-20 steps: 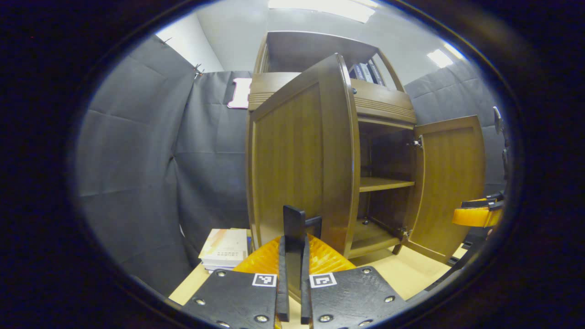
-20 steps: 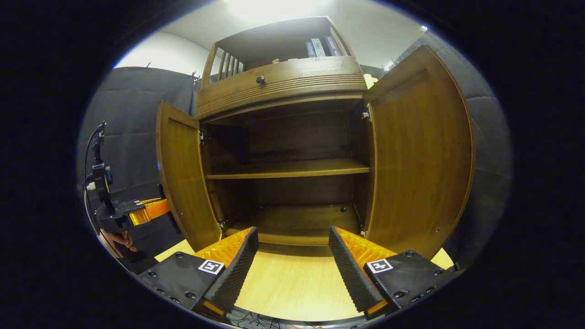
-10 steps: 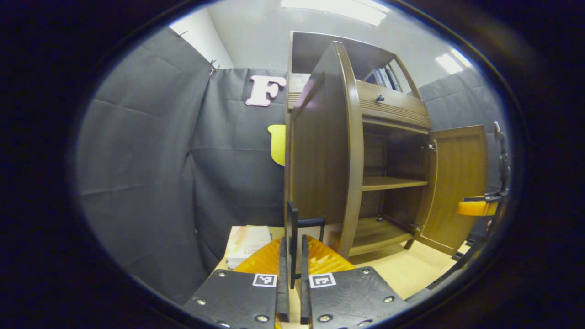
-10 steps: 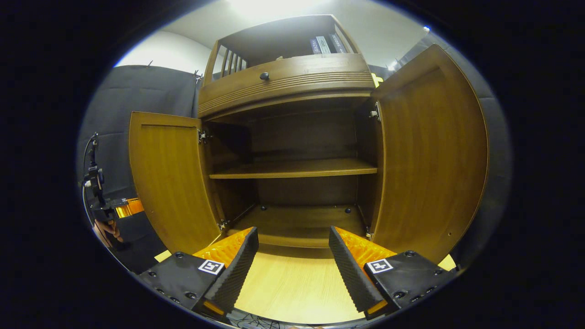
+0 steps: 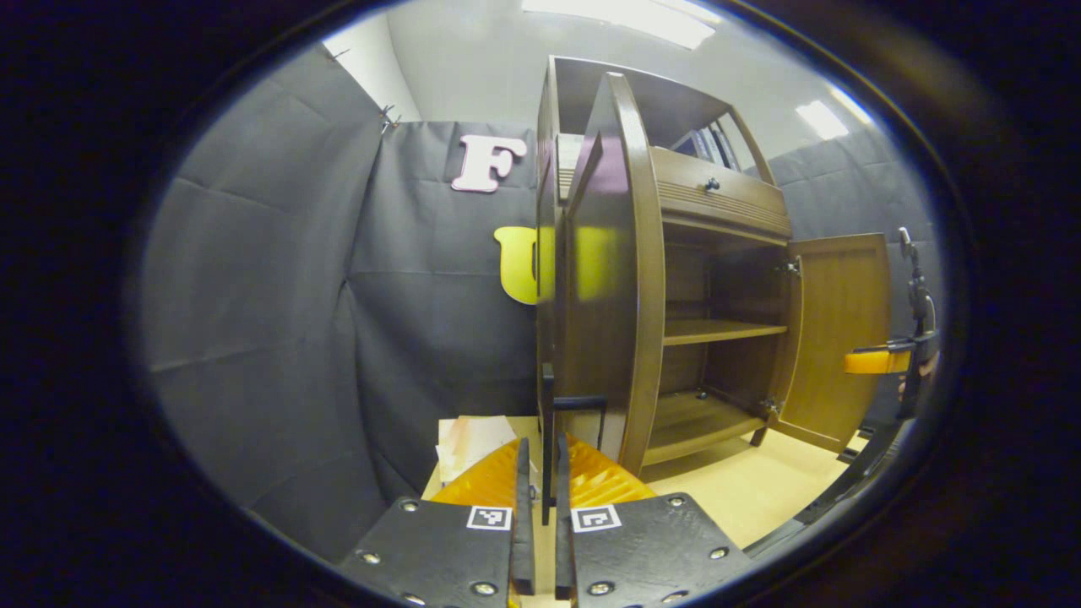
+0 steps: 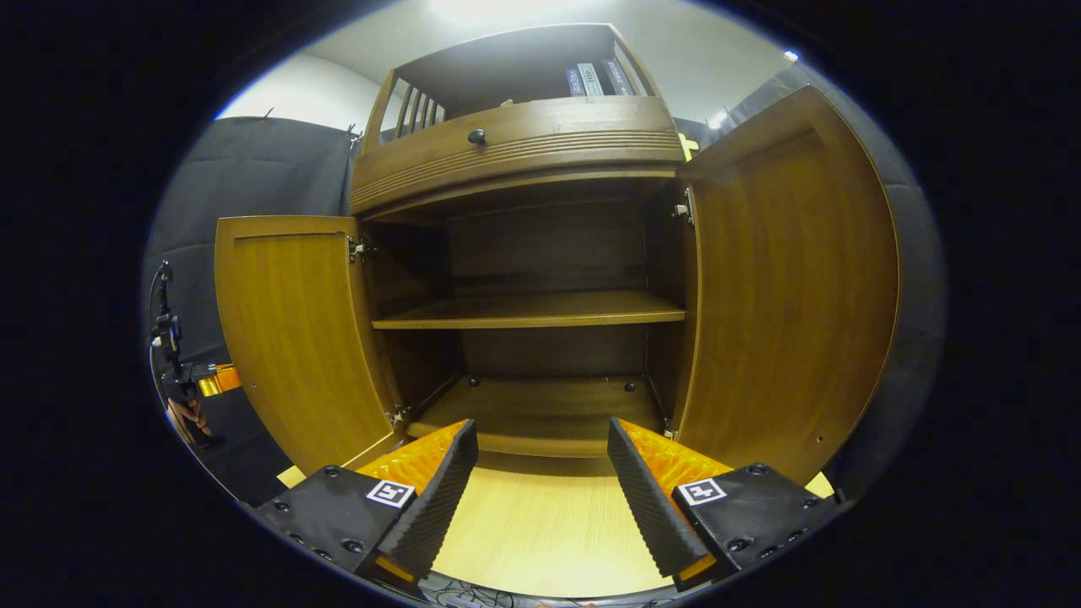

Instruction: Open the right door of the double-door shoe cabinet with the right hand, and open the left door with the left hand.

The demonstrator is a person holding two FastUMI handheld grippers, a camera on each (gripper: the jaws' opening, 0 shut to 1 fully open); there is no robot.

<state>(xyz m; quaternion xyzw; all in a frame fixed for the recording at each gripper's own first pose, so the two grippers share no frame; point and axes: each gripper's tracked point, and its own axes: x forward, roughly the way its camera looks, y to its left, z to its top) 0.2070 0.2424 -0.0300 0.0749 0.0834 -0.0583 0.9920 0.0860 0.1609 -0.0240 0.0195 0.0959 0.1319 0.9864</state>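
The brown wooden shoe cabinet [image 6: 524,152] stands on a light table with both doors swung wide. In the left gripper view the left door [image 5: 604,279] is seen almost edge-on. Its black handle [image 5: 576,404] runs down between the fingers of my left gripper [image 5: 541,481], which is shut on it. The right door [image 5: 836,329] stands open farther off, with my right gripper [image 5: 877,361] beside it. In the right gripper view my right gripper [image 6: 540,481] is open and holds nothing, facing the cabinet's inside and its shelf [image 6: 532,309]. The left door [image 6: 287,338] and right door [image 6: 785,287] flank it. The left gripper [image 6: 211,380] sits behind the left door's outer edge.
Papers or thin books [image 5: 469,437] lie on the table [image 5: 760,498] left of the cabinet. A drawer with a round knob [image 6: 477,135] runs above the doors, and books [image 6: 591,78] stand on the top shelf. Black cloth walls close in on both sides.
The left door has swung farther open, drawn by the left gripper on its handle. The right gripper has hardly moved and stays open.
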